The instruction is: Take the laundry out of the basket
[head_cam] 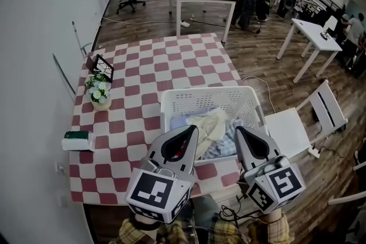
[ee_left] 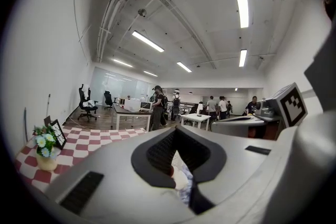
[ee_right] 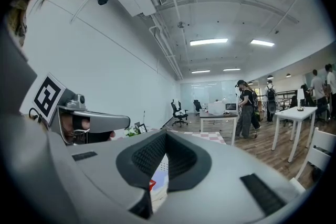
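1. Your laundry [head_cam: 209,126] lies inside the basket [head_cam: 210,92], heaped towards its middle and near side.
2. The basket is a white plastic rectangle with perforated walls. Its long axis runs left to right across the near right corner of the table [head_cam: 143,66], with its open top facing up.
3. The laundry is soft and crumpled: a cream cloth lies on top, with pale blue striped fabric beside and under it (no clear long axis in the heap).
4. Your left gripper [head_cam: 191,130] hangs over the basket's near rim, its dark ribbed pads closed together on nothing.
5. Your right gripper [head_cam: 240,131] sits beside it, also over the near rim, jaws likewise pressed together and empty.
6. The table wears a red-and-white checked cloth, with a flower pot [head_cam: 100,93] at its left edge.
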Tool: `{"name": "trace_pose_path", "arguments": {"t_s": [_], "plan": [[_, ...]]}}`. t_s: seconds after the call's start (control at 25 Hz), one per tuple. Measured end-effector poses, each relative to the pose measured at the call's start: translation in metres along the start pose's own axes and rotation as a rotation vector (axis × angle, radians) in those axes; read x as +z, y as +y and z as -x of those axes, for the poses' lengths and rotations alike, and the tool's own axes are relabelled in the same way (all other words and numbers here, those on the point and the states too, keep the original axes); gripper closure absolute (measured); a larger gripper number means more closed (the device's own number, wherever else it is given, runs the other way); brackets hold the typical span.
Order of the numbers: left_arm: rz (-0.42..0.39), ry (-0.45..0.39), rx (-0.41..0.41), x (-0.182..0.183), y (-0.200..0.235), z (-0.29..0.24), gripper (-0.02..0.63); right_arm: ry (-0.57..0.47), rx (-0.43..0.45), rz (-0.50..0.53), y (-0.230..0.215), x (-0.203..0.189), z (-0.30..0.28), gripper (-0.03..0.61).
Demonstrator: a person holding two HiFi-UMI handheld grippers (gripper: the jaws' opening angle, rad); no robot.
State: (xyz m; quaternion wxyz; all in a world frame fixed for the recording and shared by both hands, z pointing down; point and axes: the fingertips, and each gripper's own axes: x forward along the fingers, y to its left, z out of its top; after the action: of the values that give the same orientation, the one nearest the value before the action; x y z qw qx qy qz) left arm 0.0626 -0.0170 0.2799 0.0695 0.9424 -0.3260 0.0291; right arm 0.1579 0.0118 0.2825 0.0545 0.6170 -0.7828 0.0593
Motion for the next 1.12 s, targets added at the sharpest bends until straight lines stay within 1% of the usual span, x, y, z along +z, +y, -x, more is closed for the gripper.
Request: {"name": "trace_pose_path", "arguments": {"t_s": [0.28, 0.6, 0.84, 1.12], "plan": [[-0.004, -0.001, 0.048, 0.005, 0.01, -0.04, 0.58, -0.012, 0.064, 0.007, -0.033, 0.011, -0.036, 0.568], [0.009, 0.011, 0.134, 0.014, 0.023, -0.087, 0.58, 0.013, 0.186, 0.032, -0.063, 0.024, -0.081, 0.568], [0.011, 0.039, 0.201, 0.015, 0.042, -0.103, 0.58, 0.044, 0.273, 0.056, -0.068, 0.024, -0.106, 0.568], [-0.016, 0.065, 0.209, 0.016, 0.059, -0.113, 0.58, 0.055, 0.32, 0.073, -0.065, 0.023, -0.126, 0.565]]}}
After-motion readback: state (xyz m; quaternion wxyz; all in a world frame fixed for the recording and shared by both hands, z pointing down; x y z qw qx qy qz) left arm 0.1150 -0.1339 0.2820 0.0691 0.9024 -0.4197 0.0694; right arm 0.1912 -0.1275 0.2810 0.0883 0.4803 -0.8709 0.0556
